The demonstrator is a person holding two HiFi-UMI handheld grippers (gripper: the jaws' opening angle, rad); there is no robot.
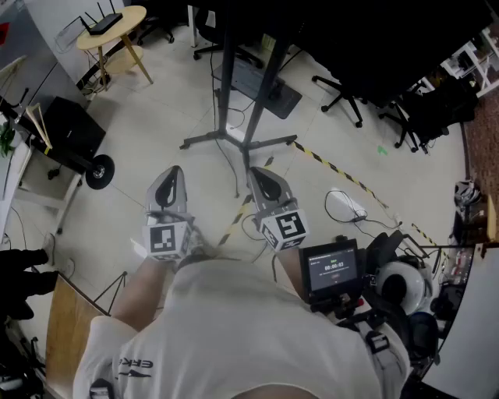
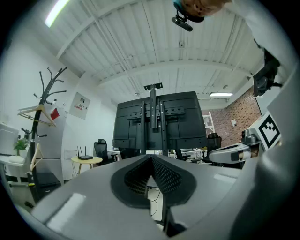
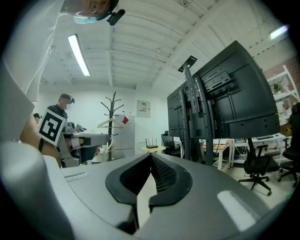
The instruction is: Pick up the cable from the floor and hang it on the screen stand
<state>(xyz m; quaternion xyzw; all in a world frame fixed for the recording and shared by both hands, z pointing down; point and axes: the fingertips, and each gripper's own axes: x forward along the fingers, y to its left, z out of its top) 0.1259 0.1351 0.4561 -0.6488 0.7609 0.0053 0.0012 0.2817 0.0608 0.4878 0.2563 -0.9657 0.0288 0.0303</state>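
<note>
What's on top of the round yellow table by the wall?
A black router with upright antennas sits near the middle of the table. The rest of the top looks bare in the head view. Anything small right behind the router is hidden by it.

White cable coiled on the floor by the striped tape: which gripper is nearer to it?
Right. In the head view the right gripper sits just left of the white cable, not touching it; the left gripper is farther left, beyond the right one.
</note>
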